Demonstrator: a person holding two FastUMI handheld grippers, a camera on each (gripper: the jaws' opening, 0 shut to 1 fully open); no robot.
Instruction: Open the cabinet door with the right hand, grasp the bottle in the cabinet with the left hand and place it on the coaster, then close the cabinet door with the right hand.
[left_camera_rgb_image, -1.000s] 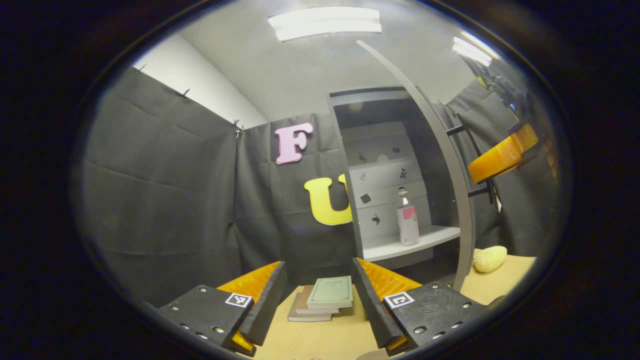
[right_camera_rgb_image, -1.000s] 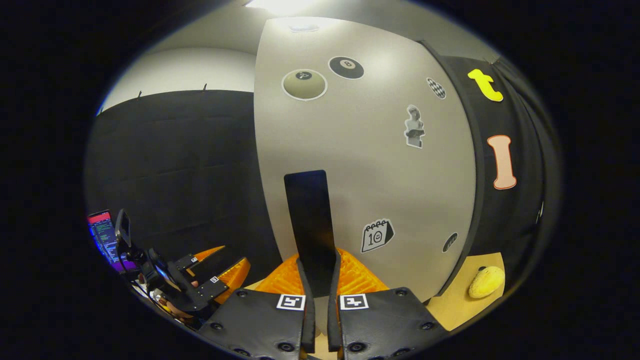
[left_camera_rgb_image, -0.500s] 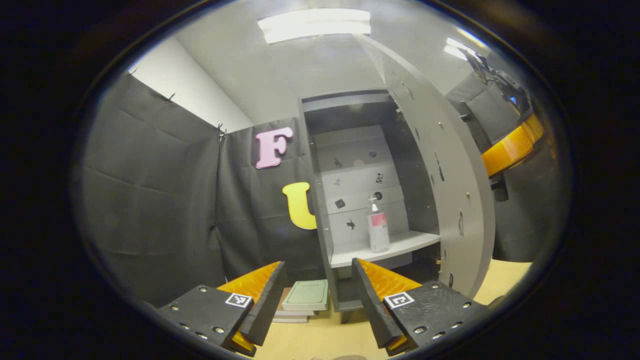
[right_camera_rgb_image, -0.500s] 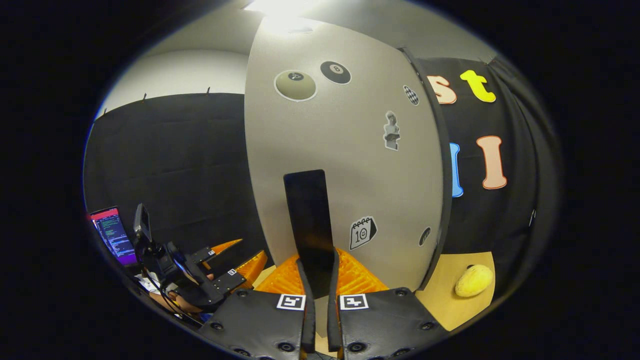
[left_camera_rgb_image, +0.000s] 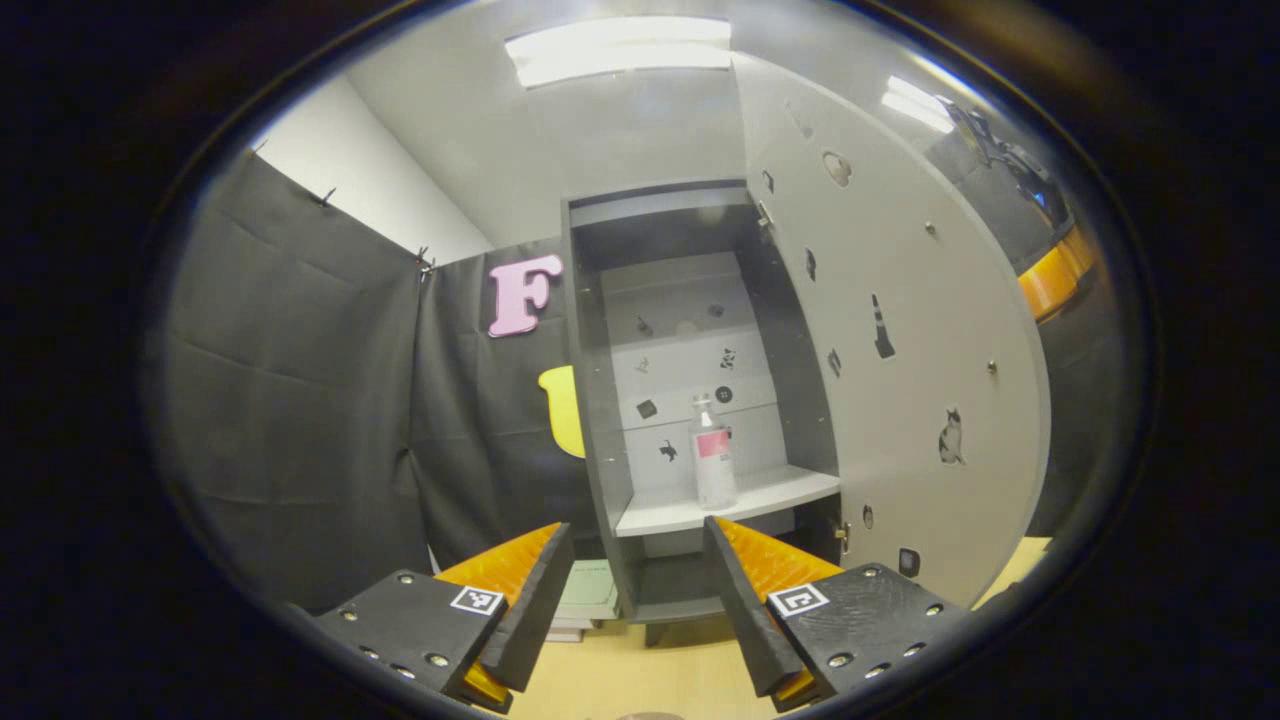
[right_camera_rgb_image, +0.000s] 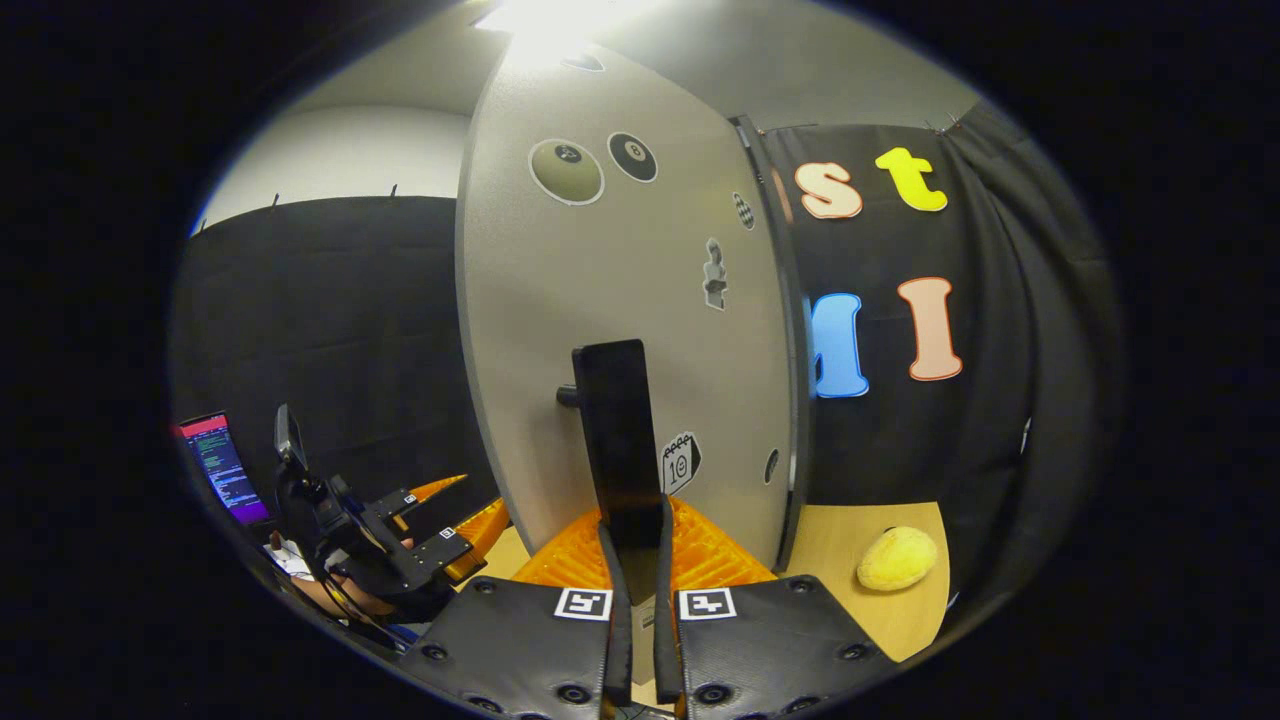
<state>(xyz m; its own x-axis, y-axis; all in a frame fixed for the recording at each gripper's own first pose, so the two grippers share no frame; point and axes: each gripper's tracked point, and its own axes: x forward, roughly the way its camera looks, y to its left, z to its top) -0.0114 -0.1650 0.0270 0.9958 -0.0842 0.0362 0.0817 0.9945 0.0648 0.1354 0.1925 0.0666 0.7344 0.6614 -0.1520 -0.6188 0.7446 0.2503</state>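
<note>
Right claw (right_camera_rgb_image: 634, 545) clamped on door handle (right_camera_rgb_image: 615, 440), cabinet door (right_camera_rgb_image: 620, 300) swung open

A light wooden table (left_camera_rgb_image: 640, 680) carries a tall grey cabinet (left_camera_rgb_image: 590, 400). Inside it, a pale shelf (left_camera_rgb_image: 660, 515) holds a clear bottle (left_camera_rgb_image: 713, 452) with a pink label, standing upright toward the shelf's right. To the cabinet's left, books (left_camera_rgb_image: 588, 592) lie stacked on the table. In the right gripper view, a yellow lumpy object (right_camera_rgb_image: 897, 558) rests on the table (right_camera_rgb_image: 850, 535) at far right.

a yellow plush toy (right_camera_rgb_image: 897, 558) is seen lying on the bench (right_camera_rgb_image: 830, 540); books (left_camera_rgb_image: 588, 600) are stacked (beside the cabinet's foot).
</note>
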